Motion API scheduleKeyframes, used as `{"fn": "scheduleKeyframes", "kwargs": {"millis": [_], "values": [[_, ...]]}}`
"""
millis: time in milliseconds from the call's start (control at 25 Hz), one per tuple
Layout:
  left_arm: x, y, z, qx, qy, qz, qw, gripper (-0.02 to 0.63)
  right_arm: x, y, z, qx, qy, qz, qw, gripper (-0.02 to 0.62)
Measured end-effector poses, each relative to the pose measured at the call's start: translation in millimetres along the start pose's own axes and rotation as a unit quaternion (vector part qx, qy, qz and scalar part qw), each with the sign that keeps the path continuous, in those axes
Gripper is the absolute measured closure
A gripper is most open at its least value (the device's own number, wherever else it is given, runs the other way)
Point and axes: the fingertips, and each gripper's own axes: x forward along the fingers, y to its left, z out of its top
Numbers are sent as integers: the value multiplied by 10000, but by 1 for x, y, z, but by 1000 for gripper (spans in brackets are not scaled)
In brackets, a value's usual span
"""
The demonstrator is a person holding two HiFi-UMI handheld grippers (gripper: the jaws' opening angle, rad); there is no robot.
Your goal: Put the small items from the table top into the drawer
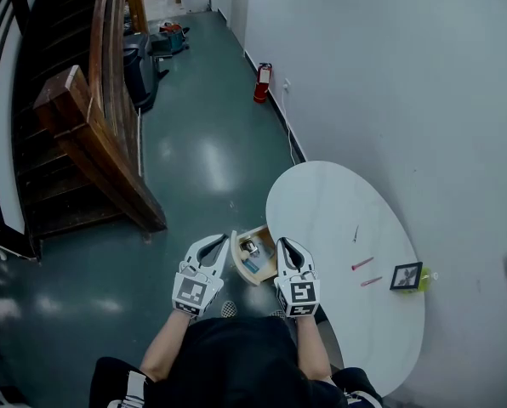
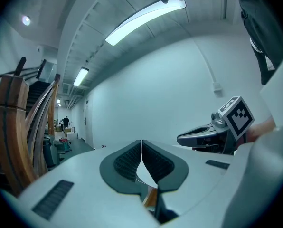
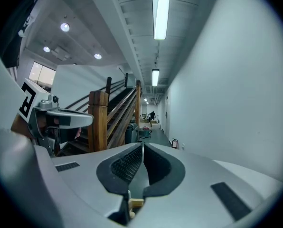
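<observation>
The small items lie on the white oval table point(image 1: 321, 202), in its 3 to 4 o'clock part. There is a thin dark stick point(image 1: 356, 234) and, nearer the person, two short pink sticks point(image 1: 362, 263) lying close together but apart. At the 4 o'clock edge a black cube point(image 1: 406, 276) with a square marker touches a yellow-green thing point(image 1: 425, 279) that is too small to make out. The drawer point(image 1: 236, 262), of light wood, stands pulled out at the table's 9 o'clock edge. A small metallic piece point(image 1: 249, 246) and something blue point(image 1: 253, 265) lie in it.

Both tools are held up side by side in front of the person, at 6 o'clock in the head view, with the drawer showing between their tips. The left hand-held gripper point(image 1: 213, 245) leans toward 1 o'clock. The right hand-held gripper point(image 1: 287, 246) leans slightly toward 11 o'clock. Both forearms point(image 1: 164, 347) are bent and reach forward from the body.

Each gripper view shows that gripper's ribbed pads pressed together, with nothing between them. Both grippers point about level down the corridor. The right one shows at 3 o'clock in the left gripper view, and the left one shows at 9 o'clock in the right gripper view.
</observation>
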Motion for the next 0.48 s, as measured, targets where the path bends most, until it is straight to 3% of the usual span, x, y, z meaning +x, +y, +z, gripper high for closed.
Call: {"fn": "scheduleKeyframes", "kwargs": {"millis": [480], "values": [[9, -11, -3, -365, -61, -260, 9990, 584, -17, -23, -6, 99, 40, -383, 9992, 557]]}}
